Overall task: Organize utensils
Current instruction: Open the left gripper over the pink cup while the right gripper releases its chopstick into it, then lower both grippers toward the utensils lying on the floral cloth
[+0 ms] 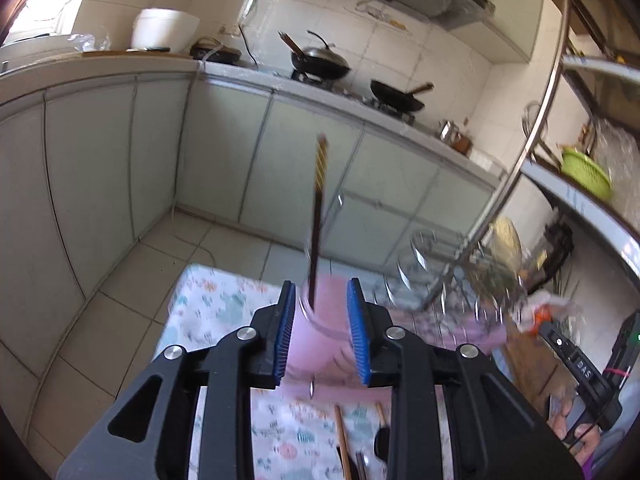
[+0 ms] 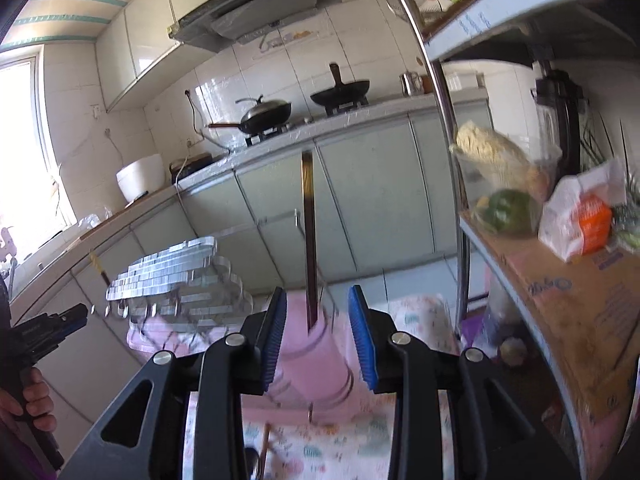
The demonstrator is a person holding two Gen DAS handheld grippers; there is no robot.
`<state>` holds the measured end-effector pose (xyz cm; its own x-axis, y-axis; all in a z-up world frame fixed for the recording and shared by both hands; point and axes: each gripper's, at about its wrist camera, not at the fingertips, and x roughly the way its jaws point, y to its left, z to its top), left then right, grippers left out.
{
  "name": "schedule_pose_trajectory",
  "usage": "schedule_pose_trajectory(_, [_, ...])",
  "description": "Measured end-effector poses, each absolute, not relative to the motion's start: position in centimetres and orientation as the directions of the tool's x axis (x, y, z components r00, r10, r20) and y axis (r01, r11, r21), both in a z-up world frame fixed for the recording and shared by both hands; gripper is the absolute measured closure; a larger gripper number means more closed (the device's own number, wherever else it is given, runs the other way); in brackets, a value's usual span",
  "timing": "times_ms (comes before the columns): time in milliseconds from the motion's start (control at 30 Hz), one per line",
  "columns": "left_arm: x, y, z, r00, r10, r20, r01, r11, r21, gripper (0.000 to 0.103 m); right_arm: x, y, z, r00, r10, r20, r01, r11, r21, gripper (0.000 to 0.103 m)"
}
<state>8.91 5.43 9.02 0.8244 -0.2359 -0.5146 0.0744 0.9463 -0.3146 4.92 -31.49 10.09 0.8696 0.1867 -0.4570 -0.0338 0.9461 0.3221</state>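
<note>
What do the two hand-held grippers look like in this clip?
Both look alike: the left hand-held gripper and right hand-held gripper have black plastic linkage arms with triangular cut-outs, round silver pivot bolts, and blue ribbed pads on the fingers. Purple fabric shows at the frame edge.

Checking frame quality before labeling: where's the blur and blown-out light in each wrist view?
Left wrist view: pink jar, chopstick and glass rack smeared by motion; left tool stays sharp; window top left blown out; fisheye bends the cabinets.
Right wrist view: pink jar and patterned cloth blurred; window at left overexposed; right tool sharp.
</note>
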Motion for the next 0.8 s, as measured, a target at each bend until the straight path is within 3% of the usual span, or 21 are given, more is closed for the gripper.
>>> schedule_pose_trajectory(400, [7.1, 1.9, 1.1, 0.685, -0.293, -0.668, 0.098, 0.944, -0.314, 0.076, 2.9, -28.4, 2.2, 0.715, 0.263, -0.648, -0.034, 0.939, 0.343, 0.071])
schedule_pose_trajectory(800, [7.3, 0.6, -2.9, 0.585, -0.278, -0.762, 0.065, 0.952, -0.298, 0.076, 2.3, -26.9, -1.4, 0.629, 0.329, -0.704, -0.054, 0.922, 0.383, 0.071])
